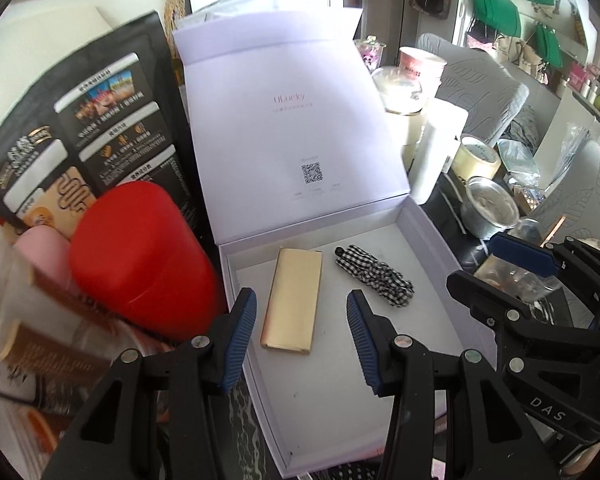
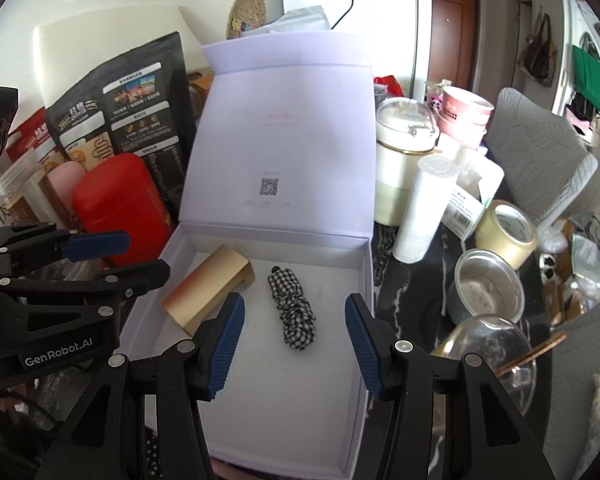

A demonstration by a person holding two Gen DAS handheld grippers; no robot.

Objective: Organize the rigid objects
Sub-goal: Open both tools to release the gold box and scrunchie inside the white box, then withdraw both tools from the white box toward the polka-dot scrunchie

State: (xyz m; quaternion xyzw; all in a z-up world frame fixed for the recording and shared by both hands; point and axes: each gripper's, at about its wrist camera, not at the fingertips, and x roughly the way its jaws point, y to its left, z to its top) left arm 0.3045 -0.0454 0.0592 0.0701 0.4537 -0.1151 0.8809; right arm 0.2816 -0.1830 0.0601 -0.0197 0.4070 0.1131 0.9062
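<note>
We hold both grippers above the open white box [image 1: 432, 240], each tilted steeply down toward its floor. Our left gripper [image 1: 300, 336] hangs over the gold case [image 1: 292, 300], its fingers [image 1: 240, 340] spread with nothing between the pads; the case lies flat on the box floor, below them. Our right gripper [image 2: 294, 340] hangs over the checked scrunchie [image 2: 292, 308], fingers [image 2: 224, 344] likewise spread and empty, the scrunchie lying loose just beside the case. In the right view the left gripper juts in from the left edge over the box's left wall. The box lid [image 1: 296, 120] stands upright behind. A red canister [image 1: 140, 260] sits just left of the box on the counter [image 2: 416, 288], a tape roll [image 2: 508, 232] and a metal bowl [image 2: 488, 288] to its right.
</note>
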